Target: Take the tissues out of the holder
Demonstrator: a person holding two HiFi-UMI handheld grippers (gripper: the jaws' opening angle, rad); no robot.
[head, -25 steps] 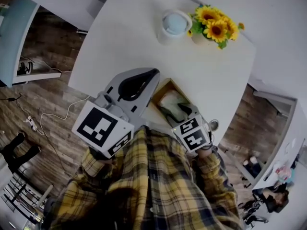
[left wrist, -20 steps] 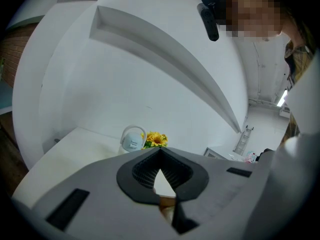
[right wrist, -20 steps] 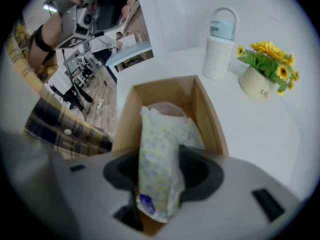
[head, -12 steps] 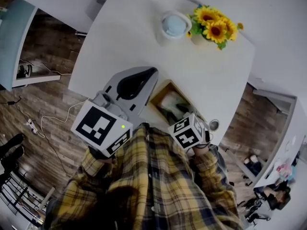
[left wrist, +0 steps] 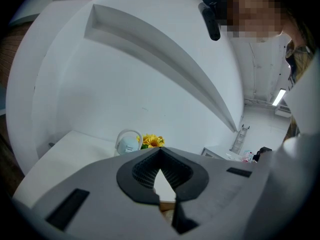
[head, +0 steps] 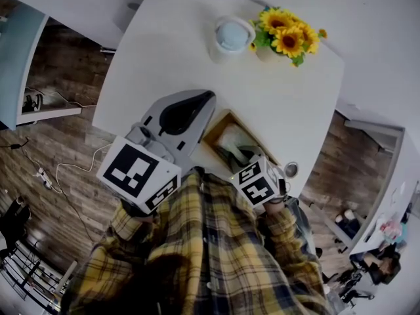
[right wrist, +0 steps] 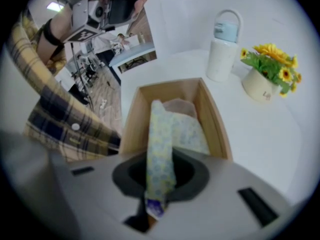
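A wooden tissue holder (head: 218, 127) stands on the white table (head: 164, 51), near its front edge. A pale yellow and blue patterned tissue pack (right wrist: 161, 129) rises out of the holder (right wrist: 134, 119), with more tissue lying behind it. My right gripper (right wrist: 161, 159) is over the holder's near end, and its jaws are closing with the pack pinched between them. In the head view the right gripper (head: 241, 155) reaches into the holder. My left gripper (head: 207, 98) hangs to the left of the holder, shut and holding nothing. The left gripper view shows the same, with the left gripper (left wrist: 161, 152) shut on nothing.
A white bottle with a blue lid (head: 231, 35) and a pot of sunflowers (head: 285, 39) stand at the table's far side. A small round thing (head: 291, 170) lies right of the holder. Wooden floor with cables (head: 59, 169) lies off the table's left edge.
My right gripper has shifted slightly left and nearer over the holder. The left gripper has barely moved.
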